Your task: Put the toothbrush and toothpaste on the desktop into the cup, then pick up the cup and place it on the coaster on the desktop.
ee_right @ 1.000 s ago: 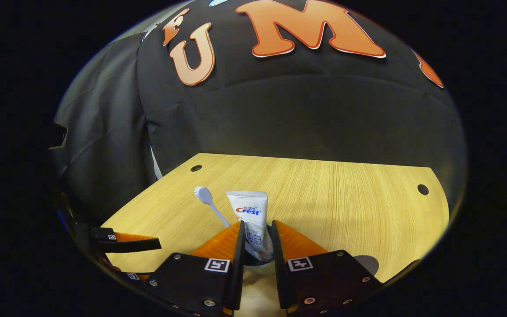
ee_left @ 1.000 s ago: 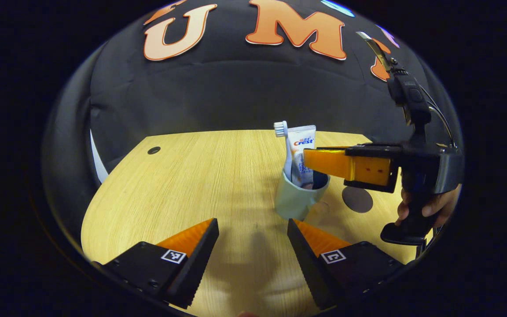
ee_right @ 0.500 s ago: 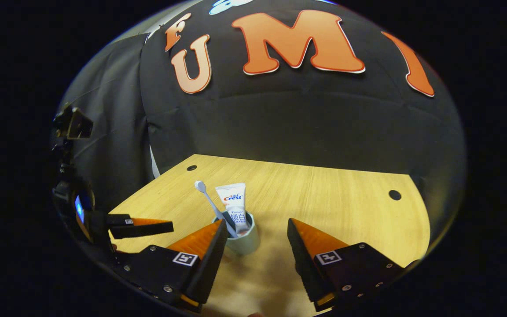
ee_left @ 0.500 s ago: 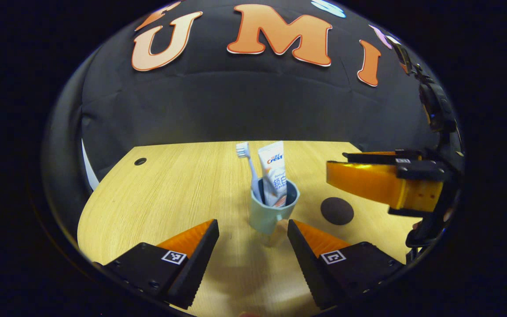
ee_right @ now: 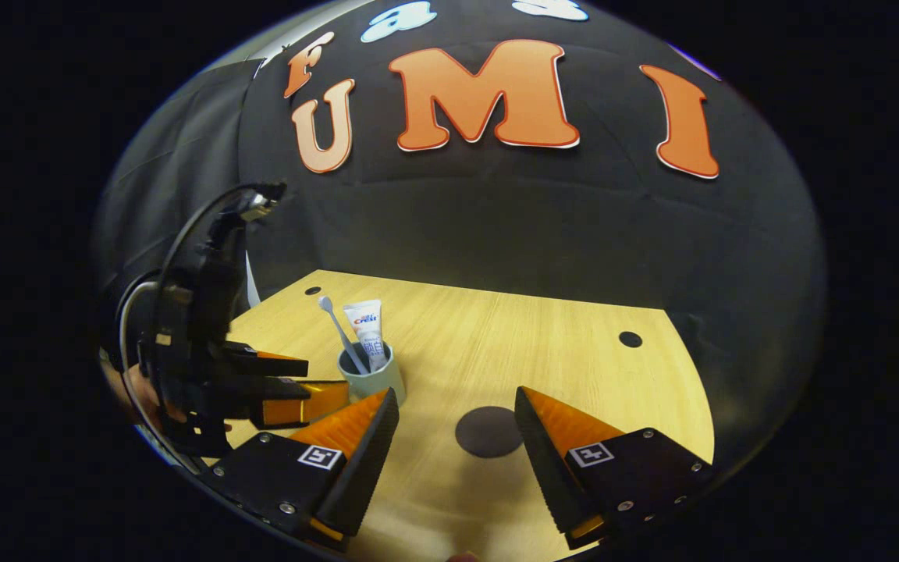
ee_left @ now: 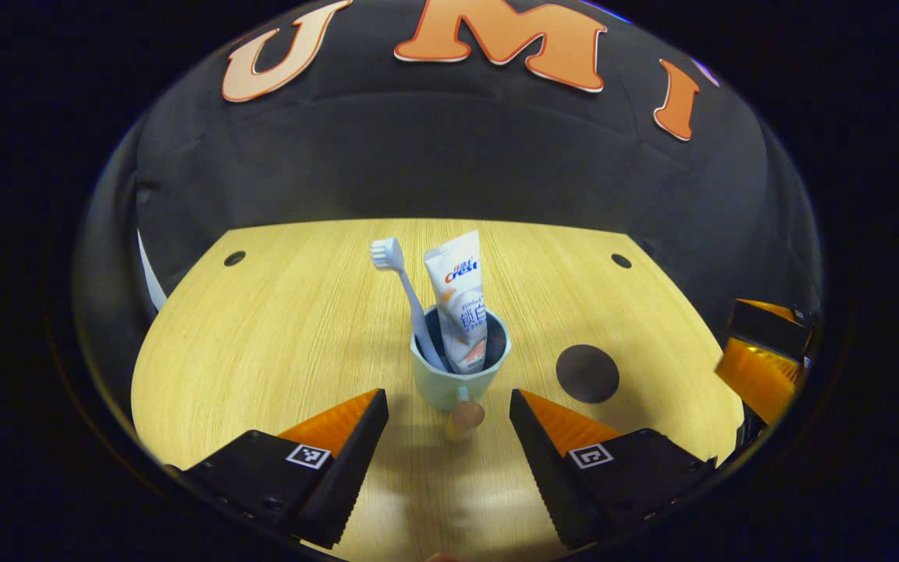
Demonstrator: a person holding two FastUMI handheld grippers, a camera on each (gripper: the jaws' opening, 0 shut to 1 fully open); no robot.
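Left gripper [ee_left: 448,410]: its fingers were spread wide and held nothing; the cup's handle lay in the gap between them, touching neither finger.
Toothbrush [ee_left: 405,297]: it stood in the cup on the left side, head up and leaning left, away from the toothpaste.
Cup [ee_left: 457,375]: it stood upright on the table [ee_left: 278,336], left of the coaster and apart from it, with its small wooden-looking handle [ee_left: 463,417] pointing at the left gripper.
Toothpaste [ee_left: 461,300]: it stood in the cup just right of the toothbrush, flat end up and nearly upright.
Coaster [ee_left: 588,373]: a dark round disc lay flat on the table, near the cup's right side with bare wood between them.
Right gripper [ee_right: 456,425]: its fingers were parted and gripped nothing; it hung right of the cup, looking over the coaster.
Step in hand: both items looked to be in the cup, so the cup's pickup was judged next, most likely by the left gripper.
Doing it well: the grip should be centred on the cup, low on its body or square on the handle, and closed evenly.
Carry: the lift should be straight up and the move rightward level, since the tall contents could tip the cup.
Landing: the cup's base should come down centred on the coaster, not overhanging its edge.
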